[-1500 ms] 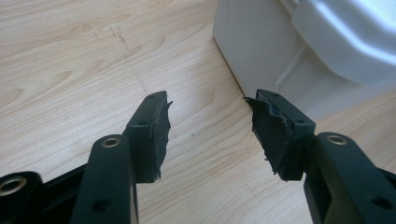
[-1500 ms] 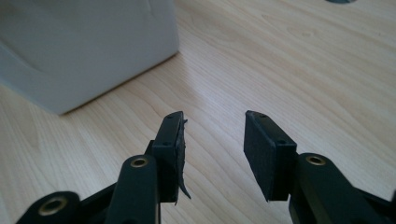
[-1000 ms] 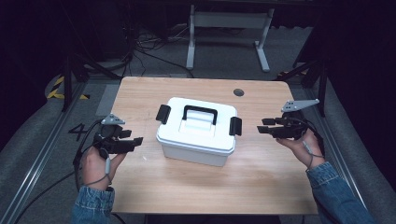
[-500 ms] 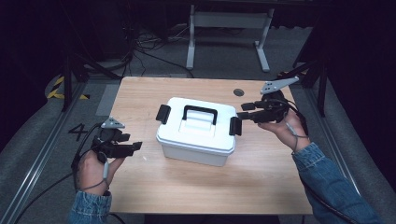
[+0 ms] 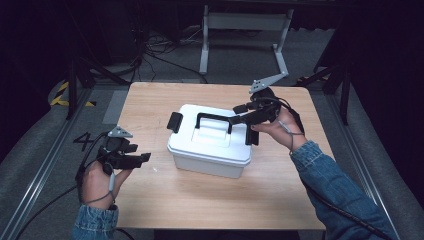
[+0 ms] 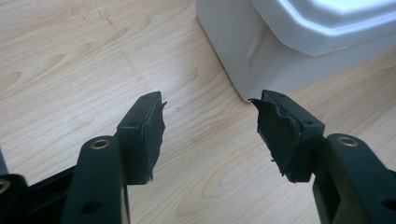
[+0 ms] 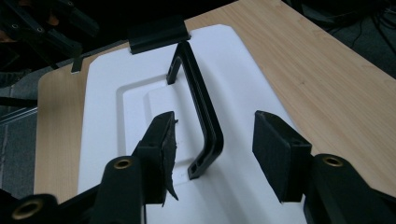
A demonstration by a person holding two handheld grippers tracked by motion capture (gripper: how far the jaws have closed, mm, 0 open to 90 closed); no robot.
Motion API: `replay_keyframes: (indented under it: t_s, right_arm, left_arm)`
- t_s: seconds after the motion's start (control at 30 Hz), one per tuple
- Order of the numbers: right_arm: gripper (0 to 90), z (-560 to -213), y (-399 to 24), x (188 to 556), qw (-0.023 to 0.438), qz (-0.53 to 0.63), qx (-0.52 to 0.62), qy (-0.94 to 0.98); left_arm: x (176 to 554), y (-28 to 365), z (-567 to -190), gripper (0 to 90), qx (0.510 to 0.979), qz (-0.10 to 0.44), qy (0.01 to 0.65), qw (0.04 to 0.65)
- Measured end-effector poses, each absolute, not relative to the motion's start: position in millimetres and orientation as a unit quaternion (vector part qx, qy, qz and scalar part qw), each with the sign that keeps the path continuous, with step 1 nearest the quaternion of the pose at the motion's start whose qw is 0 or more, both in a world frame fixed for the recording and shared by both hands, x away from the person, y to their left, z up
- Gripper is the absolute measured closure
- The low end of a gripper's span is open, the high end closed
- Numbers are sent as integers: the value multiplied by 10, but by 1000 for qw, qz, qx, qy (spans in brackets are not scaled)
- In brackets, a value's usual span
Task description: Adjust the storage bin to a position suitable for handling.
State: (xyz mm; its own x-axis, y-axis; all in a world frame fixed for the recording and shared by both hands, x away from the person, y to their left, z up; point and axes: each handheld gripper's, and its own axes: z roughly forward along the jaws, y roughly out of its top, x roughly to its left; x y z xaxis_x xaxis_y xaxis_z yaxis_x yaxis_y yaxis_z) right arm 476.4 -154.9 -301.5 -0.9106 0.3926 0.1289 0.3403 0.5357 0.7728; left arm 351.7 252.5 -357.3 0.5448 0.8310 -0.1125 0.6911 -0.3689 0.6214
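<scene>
A white storage box (image 5: 210,145) with a black carry handle (image 5: 214,121) sits mid-table (image 5: 200,200). The right gripper (image 5: 239,116) hovers over the lid's right end — jaws spread and just widened, the handle's near end between them, untouched. The left gripper (image 5: 142,159) waits left of the box — jaws apart, holding nothing.
</scene>
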Motion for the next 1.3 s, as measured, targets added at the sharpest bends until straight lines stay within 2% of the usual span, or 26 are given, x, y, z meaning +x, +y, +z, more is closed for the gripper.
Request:
replay_keyframes:
  t_s: [0.57, 0.67, 0.8, 1.0, 1.3]
  right_arm:
    - [568, -3084, -985, 4906, -4, 371, 182, 911]
    - [625, -3095, -940, 4913, -5, 362, 182, 914]
    - [771, -3060, -933, 4898, 4, 360, 171, 917]
    - [816, -3033, -907, 4849, 3, 353, 146, 924]
    - [825, -3029, -906, 4844, -2, 351, 139, 926]
  left_arm:
    - [3588, 2520, -3614, 412, 821, 107, 466, 311]
    - [3604, 2517, -3619, 412, 823, 107, 464, 310]
    - [3617, 2507, -3626, 412, 823, 105, 464, 310]
    - [3639, 2490, -3628, 412, 825, 103, 461, 311]
    - [3685, 2449, -3628, 412, 830, 100, 454, 309]
